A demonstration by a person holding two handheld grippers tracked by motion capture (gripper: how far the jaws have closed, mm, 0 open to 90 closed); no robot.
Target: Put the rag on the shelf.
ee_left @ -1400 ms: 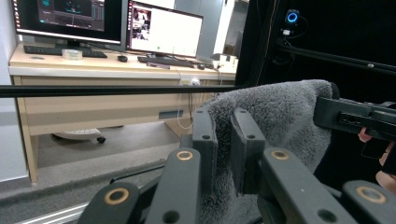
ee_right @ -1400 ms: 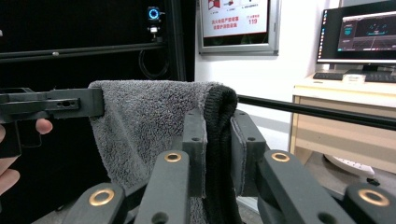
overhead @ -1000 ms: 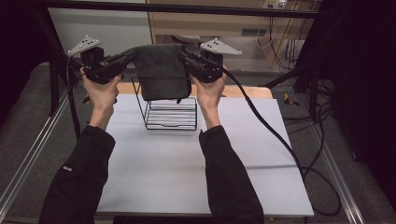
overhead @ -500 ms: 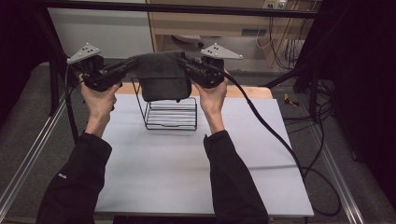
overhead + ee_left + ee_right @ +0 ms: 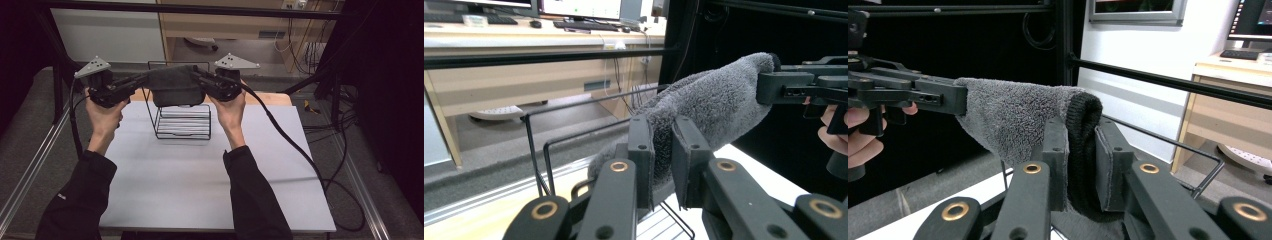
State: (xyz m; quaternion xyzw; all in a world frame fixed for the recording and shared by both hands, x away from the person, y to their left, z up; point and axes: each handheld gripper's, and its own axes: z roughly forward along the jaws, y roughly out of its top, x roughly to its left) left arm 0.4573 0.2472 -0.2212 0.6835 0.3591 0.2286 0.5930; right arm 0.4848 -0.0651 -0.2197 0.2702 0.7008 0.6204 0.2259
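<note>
Nearest the person, two dark sleeves point(image 5: 80, 200) come up over the white table point(image 5: 200, 190), each hand gripping a tool. The left gripper point(image 5: 142, 81) has its jaws nearly closed, pinching one end of a grey towel point(image 5: 176, 87); in the left gripper view the fabric is squeezed between the two black pads point(image 5: 640, 160). The right gripper point(image 5: 197, 76) is likewise nearly closed on the towel's other end, where a dark knitted hem is clamped between its jaws in the right gripper view. The towel hangs stretched between the two grippers, above the table and over the top of a black wire rack point(image 5: 182, 122) that stands on the table's far half. Beyond the table lies a wooden desk point(image 5: 225, 25) and trailing cables point(image 5: 320, 55).
</note>
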